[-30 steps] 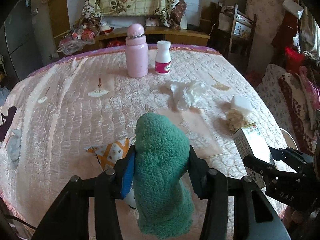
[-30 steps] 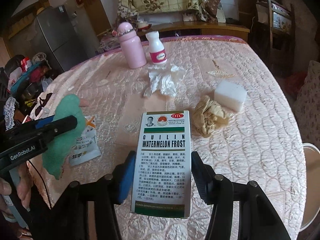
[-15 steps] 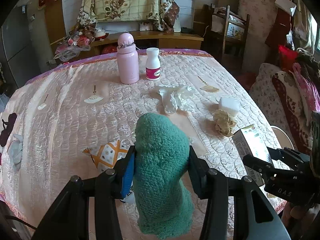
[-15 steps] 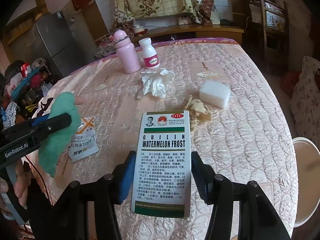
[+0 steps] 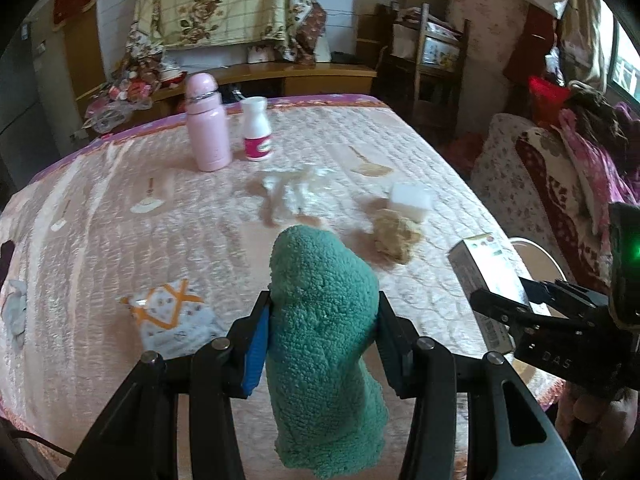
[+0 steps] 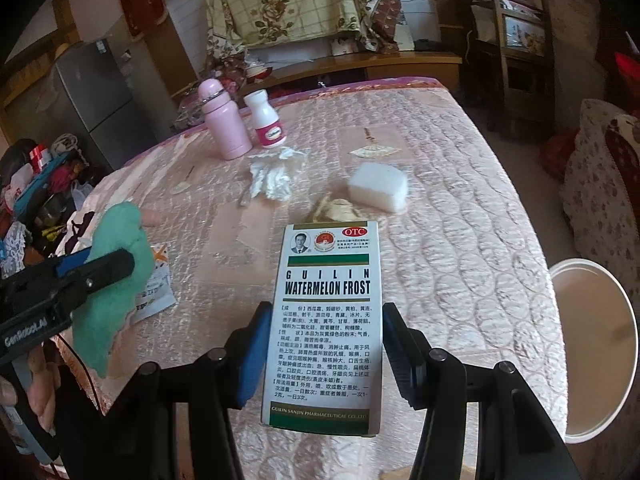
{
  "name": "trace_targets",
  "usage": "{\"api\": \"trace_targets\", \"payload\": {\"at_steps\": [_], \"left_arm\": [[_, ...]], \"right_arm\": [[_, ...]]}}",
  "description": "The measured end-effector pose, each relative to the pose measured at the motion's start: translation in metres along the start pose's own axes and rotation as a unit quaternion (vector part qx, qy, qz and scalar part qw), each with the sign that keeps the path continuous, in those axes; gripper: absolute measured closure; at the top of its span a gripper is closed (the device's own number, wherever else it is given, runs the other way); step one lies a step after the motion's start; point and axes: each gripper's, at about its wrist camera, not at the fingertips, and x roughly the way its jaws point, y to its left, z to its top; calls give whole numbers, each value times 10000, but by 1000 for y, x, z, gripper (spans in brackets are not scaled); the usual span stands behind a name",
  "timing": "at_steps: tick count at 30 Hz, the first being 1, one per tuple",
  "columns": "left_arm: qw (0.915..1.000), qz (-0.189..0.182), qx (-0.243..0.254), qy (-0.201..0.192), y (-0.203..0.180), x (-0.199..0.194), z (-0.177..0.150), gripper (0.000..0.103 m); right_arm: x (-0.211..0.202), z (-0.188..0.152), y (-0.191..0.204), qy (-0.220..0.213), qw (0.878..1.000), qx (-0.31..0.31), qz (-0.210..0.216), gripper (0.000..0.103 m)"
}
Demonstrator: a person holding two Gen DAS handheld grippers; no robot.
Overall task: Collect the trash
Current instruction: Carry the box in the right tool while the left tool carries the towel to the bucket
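While the left gripper (image 5: 323, 322) pinches a green fuzzy cloth (image 5: 324, 344) between its jaws above the near edge of the counter (image 5: 100, 220), the right gripper (image 6: 325, 342) clamps a white medicine box (image 6: 326, 320) upright between its own jaws, label facing the camera; taking the pink bottle (image 6: 225, 122) at the far end of the quilted counter as landmark, a white pill bottle (image 6: 267, 122) stands just beside it on the right; a crumpled white tissue (image 6: 274, 174) lies just in front of it; a white sponge block (image 6: 378, 187) sits further front and right, touching a crumpled tan wad (image 6: 336, 210); a printed sachet (image 5: 172, 322) lies well in front of the bottle, near the green cloth; a white bin (image 6: 592, 344) stands off the counter's right edge, beyond the box.
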Motion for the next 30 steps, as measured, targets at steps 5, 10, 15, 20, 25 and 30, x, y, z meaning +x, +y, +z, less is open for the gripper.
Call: {"api": "trace_targets", "payload": {"at_steps": [5, 10, 15, 20, 25, 30], "left_arm": [[9997, -221, 114, 57, -26, 6, 2, 53], [9986, -464, 225, 148, -52, 12, 4, 53], [9967, -702, 372, 174, -82, 17, 10, 53], [9943, -903, 531, 189, -113, 24, 15, 53], [9914, -1111, 632, 272, -141, 35, 22, 53], [9875, -1345, 741, 346, -173, 48, 30, 53]], "right_arm": [[-9, -2, -18, -38, 9999, 112, -118, 46], [-20, -6, -41, -100, 9993, 265, -258, 46], [-31, -10, -69, -168, 9977, 501, -422, 46], [-43, -16, -98, -234, 9950, 763, -602, 46], [-54, -23, -126, -269, 9916, 1003, -774, 46], [-65, -32, -155, -317, 9871, 1231, -972, 46]]}}
